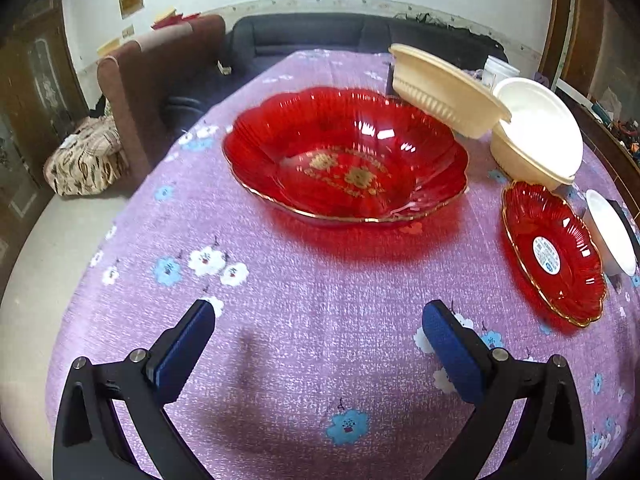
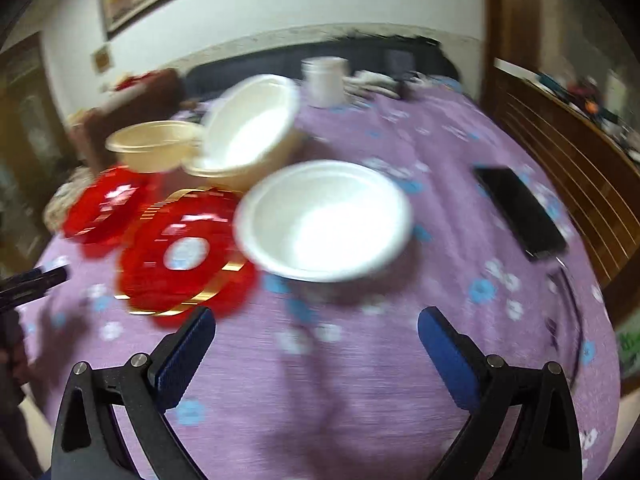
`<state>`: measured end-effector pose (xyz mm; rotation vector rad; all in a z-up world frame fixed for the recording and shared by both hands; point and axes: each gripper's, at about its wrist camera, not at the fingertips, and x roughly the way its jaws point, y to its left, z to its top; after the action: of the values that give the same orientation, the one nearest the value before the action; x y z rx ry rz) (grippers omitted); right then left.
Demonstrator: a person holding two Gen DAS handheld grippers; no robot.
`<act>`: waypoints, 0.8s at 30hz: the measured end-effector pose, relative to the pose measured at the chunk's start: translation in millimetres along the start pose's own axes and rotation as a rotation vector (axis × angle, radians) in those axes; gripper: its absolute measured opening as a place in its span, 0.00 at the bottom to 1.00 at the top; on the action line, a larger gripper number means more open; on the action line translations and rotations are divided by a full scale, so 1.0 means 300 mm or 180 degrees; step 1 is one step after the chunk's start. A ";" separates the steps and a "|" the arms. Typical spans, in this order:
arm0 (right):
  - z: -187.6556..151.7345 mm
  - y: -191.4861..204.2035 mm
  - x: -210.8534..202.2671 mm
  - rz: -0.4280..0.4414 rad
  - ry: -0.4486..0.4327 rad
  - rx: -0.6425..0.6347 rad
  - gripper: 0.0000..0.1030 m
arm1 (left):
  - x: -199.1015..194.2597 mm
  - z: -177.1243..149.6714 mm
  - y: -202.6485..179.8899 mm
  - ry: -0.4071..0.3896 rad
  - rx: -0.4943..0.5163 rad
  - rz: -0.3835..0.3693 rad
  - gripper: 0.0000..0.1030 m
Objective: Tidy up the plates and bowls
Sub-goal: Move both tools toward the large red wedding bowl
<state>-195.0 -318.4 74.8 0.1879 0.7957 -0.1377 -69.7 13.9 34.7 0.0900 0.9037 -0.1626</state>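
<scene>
Both tongs, left (image 1: 318, 320) and right (image 2: 316, 326), gape empty. Approach step: white bowl (image 2: 324, 220) mid-tabletop beside small red plate (image 2: 180, 252); large red dish (image 1: 344, 156) toward far edge. Next: clamp a rim.

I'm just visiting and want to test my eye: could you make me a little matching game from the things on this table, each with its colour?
Things:
1. large scalloped dish
2. phone
3. tablecloth
4. nearest bowl

Colours:
A. black
B. white
C. red with gold rim
D. purple with flowers

Pairs: 1-C, 2-A, 3-D, 4-B
</scene>
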 end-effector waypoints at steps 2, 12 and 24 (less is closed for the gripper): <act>0.012 0.056 -0.018 0.0159 -0.0059 -0.0108 0.99 | -0.007 0.006 0.002 -0.0033 0.0023 0.0016 1.00; 0.076 0.310 0.002 0.0696 -0.0071 -0.0474 0.99 | -0.031 0.007 0.043 -0.0175 0.0050 0.0123 1.00; 0.140 0.482 0.089 0.0876 0.0198 -0.0655 0.70 | -0.056 0.021 0.072 -0.0279 0.0085 0.0178 1.00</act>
<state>-119.4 -187.9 101.0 0.1054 0.8323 0.2100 -71.4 35.9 52.0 0.1319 0.8109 -0.1256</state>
